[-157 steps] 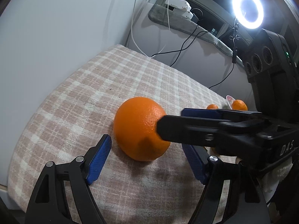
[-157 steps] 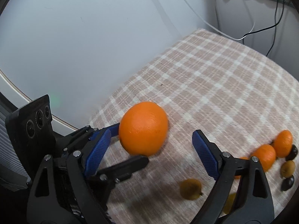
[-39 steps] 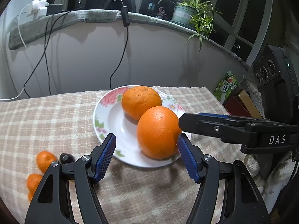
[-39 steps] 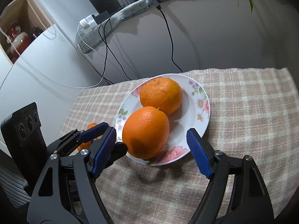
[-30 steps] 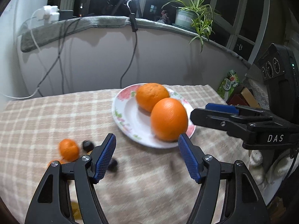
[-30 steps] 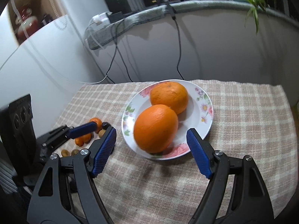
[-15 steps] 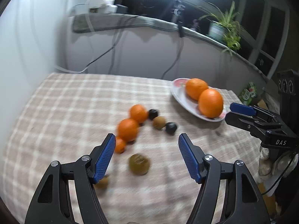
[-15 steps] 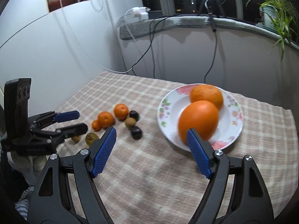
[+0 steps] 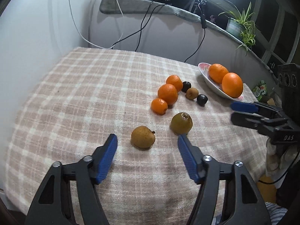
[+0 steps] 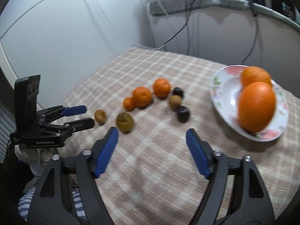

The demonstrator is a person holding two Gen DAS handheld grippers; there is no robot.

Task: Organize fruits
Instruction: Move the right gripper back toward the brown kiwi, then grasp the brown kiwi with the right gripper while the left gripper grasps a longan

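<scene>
Both jaws are closing, empty: left gripper (image 9: 147, 140) above a brown fruit (image 9: 142, 137); right gripper (image 9: 232, 112) reads "DAS".

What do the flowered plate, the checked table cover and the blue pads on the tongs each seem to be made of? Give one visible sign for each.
Flowered plate: probably glazed ceramic, with a glossy white surface and printed flowers.
Checked table cover: woven, fuzzy cloth, matte, like a blanket.
Blue pads: likely rubber or soft plastic, with fine ridges and a dull finish.
</scene>
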